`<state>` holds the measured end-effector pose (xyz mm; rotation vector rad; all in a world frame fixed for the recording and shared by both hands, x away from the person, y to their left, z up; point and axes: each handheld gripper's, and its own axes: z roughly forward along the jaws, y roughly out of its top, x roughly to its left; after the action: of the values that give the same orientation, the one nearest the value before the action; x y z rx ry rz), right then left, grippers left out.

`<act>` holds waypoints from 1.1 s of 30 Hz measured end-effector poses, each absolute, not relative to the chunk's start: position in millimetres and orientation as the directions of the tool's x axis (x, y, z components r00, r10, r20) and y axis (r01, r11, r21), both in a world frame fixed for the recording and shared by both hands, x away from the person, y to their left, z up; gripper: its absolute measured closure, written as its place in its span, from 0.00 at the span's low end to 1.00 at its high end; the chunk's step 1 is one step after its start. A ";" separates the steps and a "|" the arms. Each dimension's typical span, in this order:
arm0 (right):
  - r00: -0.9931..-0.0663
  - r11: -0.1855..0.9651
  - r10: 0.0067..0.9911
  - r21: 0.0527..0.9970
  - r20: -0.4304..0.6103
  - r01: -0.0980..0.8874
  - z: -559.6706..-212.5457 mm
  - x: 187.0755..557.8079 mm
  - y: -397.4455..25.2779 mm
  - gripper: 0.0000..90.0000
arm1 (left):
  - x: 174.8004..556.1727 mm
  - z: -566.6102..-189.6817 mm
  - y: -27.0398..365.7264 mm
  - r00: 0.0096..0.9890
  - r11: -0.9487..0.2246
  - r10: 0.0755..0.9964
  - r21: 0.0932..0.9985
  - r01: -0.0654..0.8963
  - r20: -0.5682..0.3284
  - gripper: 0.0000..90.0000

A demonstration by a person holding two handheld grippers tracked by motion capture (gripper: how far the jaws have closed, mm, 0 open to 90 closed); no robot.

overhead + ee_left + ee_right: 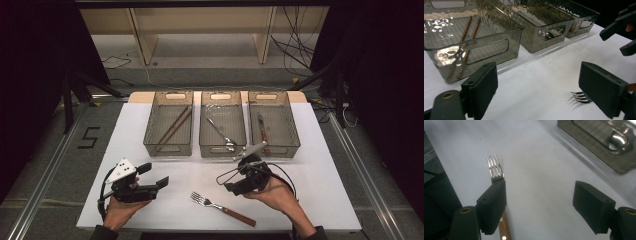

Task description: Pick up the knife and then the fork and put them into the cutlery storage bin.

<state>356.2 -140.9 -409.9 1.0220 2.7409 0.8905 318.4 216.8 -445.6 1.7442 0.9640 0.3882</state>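
Right gripper [540, 207]: jaws spread wide, nothing between them; poised over the white table [320, 185], one jaw covering part of the fork's neck in the right gripper view.
Left gripper [537, 91]: jaws spread wide, empty; held low near the front left of the table.
Wooden-handled steel fork [222, 208]: four bright tines, slim steel neck, brown riveted handle; flat on the table near the front edge, between both grippers, tines toward the left gripper.
Three smoky clear plastic bins [169, 125]: side by side beyond the fork, well apart from it.
Bin contents: brown chopsticks [174, 125] left, steel spoon [222, 134] middle, wooden-handled knife [262, 131] right.
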 end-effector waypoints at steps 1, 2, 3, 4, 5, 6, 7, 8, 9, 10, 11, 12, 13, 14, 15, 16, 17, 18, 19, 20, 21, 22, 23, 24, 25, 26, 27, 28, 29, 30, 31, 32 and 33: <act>-0.775 0.611 0.621 0.544 0.122 0.575 -410.7 355.0 -139.9 0.31 | 318.4 -445.5 217.0 0.622 -0.118 0.760 0.901 0.417 -0.189 0.17; -0.776 0.614 0.618 0.540 0.125 0.576 -411.6 354.1 -139.0 0.31 | 318.3 -445.5 217.2 0.623 -0.119 0.759 0.901 0.416 -0.188 0.17; -0.778 0.618 0.616 0.536 0.125 0.575 -412.7 353.2 -138.0 0.31 | 318.3 -445.4 217.2 0.623 -0.119 0.759 0.902 0.416 -0.188 0.17; -0.780 0.623 0.614 0.533 0.121 0.573 -413.8 352.3 -137.2 0.31 | 318.2 -445.3 217.1 0.624 -0.118 0.759 0.902 0.415 -0.187 0.17; -0.785 0.629 0.608 0.531 0.119 0.568 -415.0 351.7 -136.5 0.31 | 318.1 -445.3 217.0 0.624 -0.118 0.759 0.902 0.415 -0.187 0.17; -0.786 0.631 0.607 0.527 0.122 0.569 -415.7 350.6 -135.7 0.31 | 318.0 -445.3 216.9 0.624 -0.118 0.759 0.903 0.414 -0.187 0.17; -0.788 0.635 0.604 0.523 0.122 0.568 -416.6 349.5 -134.8 0.31 | 318.0 -445.2 216.9 0.625 -0.119 0.758 0.903 0.414 -0.187 0.17; -0.790 0.641 0.601 0.519 0.118 0.565 -417.5 348.7 -134.1 0.31 | 318.0 -445.3 216.9 0.625 -0.119 0.758 0.903 0.413 -0.186 0.17; -0.794 0.648 0.598 0.515 0.114 0.562 -418.5 347.9 -133.4 0.31 | 317.9 -445.2 217.0 0.625 -0.119 0.758 0.902 0.414 -0.187 0.17; -0.794 0.651 0.596 0.509 0.115 0.563 -419.3 347.0 -132.7 0.31 | 317.9 -445.2 217.0 0.625 -0.119 0.758 0.902 0.414 -0.187 0.17; -0.797 0.655 0.593 0.506 0.116 0.561 -420.4 346.2 -132.1 0.31 | 317.9 -445.2 217.0 0.625 -0.118 0.758 0.903 0.414 -0.187 0.17; -0.796 0.657 0.595 0.502 0.114 0.563 -421.0 345.5 -131.5 0.31 | 317.9 -445.1 217.0 0.626 -0.118 0.757 0.903 0.413 -0.187 0.17; -0.798 0.662 0.592 0.498 0.110 0.560 -422.0 344.7 -130.6 0.31 | 317.9 -445.1 217.1 0.625 -0.118 0.758 0.903 0.413 -0.187 0.17; -0.800 0.666 0.589 0.494 0.112 0.559 -422.8 344.1 -130.1 0.31 | 317.9 -445.2 217.1 0.625 -0.117 0.758 0.903 0.413 -0.188 0.17; -0.803 0.669 0.586 0.492 0.111 0.557 -423.8 343.2 -129.2 0.31 | 317.9 -445.1 217.1 0.625 -0.118 0.758 0.903 0.413 -0.187 0.17; -0.806 0.674 0.581 0.487 0.115 0.555 -424.3 342.5 -128.7 0.31 | 317.9 -445.1 217.0 0.625 -0.118 0.758 0.903 0.413 -0.187 0.17; -0.807 0.678 0.579 0.485 0.111 0.553 -425.0 341.8 -128.0 0.32 | 317.8 -445.1 216.9 0.625 -0.118 0.758 0.903 0.413 -0.187 0.17; -0.808 0.682 0.579 0.479 0.108 0.552 -425.6 341.2 -127.7 0.32 | 317.8 -445.1 216.8 0.625 -0.118 0.758 0.903 0.413 -0.187 0.17; -0.808 0.683 0.579 0.476 0.110 0.554 -426.2 340.7 -127.3 0.32 | 317.8 -445.1 216.9 0.625 -0.118 0.758 0.903 0.413 -0.186 0.17; -0.809 0.685 0.577 0.475 0.111 0.553 -426.9 340.4 -127.2 0.33 | 317.8 -445.1 216.9 0.625 -0.118 0.758 0.903 0.412 -0.186 0.17; -0.812 0.688 0.573 0.473 0.112 0.551 -427.5 340.0 -127.2 0.33 | 317.8 -445.0 217.0 0.625 -0.117 0.758 0.903 0.413 -0.187 0.17; -0.814 0.692 0.570 0.468 0.112 0.549 -427.8 339.5 -127.1 0.33 | 317.8 -445.1 217.0 0.625 -0.117 0.758 0.903 0.413 -0.187 0.17; -0.815 0.695 0.568 0.466 0.112 0.548 -428.1 338.9 -126.8 0.33 | 317.9 -445.1 217.1 0.625 -0.117 0.758 0.903 0.413 -0.187 0.17; -0.815 0.697 0.568 0.461 0.114 0.550 -428.4 338.1 -126.3 0.33 | 317.9 -445.1 217.0 0.625 -0.117 0.758 0.903 0.413 -0.187 0.17; -0.821 0.702 0.560 0.461 0.112 0.542 -428.8 337.7 -126.1 0.33 | 317.8 -445.1 217.0 0.625 -0.118 0.758 0.903 0.413 -0.187 0.17; -0.820 0.704 0.561 0.455 0.113 0.545 -429.0 336.8 -125.5 0.33 | 317.8 -445.1 216.9 0.625 -0.117 0.758 0.903 0.413 -0.187 0.17; -0.820 0.706 0.560 0.453 0.115 0.545 -429.2 336.2 -125.0 0.33 | 317.8 -445.1 216.9 0.625 -0.118 0.758 0.903 0.413 -0.187 0.17; -0.823 0.709 0.556 0.451 0.116 0.542 -429.8 335.7 -124.6 0.34 | 317.8 -445.2 216.8 0.625 -0.118 0.758 0.903 0.412 -0.187 0.17; -0.825 0.713 0.554 0.447 0.112 0.540 -430.2 335.1 -124.2 0.34 | 317.8 -445.2 216.8 0.625 -0.118 0.758 0.903 0.412 -0.187 0.17; -0.825 0.715 0.553 0.443 0.115 0.541 -430.5 334.4 -123.7 0.34 | 317.8 -445.2 216.7 0.625 -0.118 0.758 0.904 0.412 -0.186 0.17; -0.826 0.716 0.551 0.441 0.117 0.541 -431.1 333.8 -123.1 0.34 | 317.8 -445.1 216.7 0.626 -0.118 0.757 0.903 0.412 -0.186 0.17; -0.826 0.718 0.551 0.436 0.120 0.543 -431.4 333.0 -122.5 0.34 | 317.8 -445.2 216.7 0.626 -0.118 0.757 0.903 0.412 -0.186 0.17; -0.830 0.724 0.545 0.433 0.118 0.537 -432.1 332.8 -122.2 0.35 | 317.8 -445.2 216.7 0.626 -0.119 0.757 0.903 0.412 -0.186 0.17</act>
<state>332.8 -122.2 -432.1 0.9109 2.9001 0.7209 317.8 216.7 -445.2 1.7430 0.9565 0.3895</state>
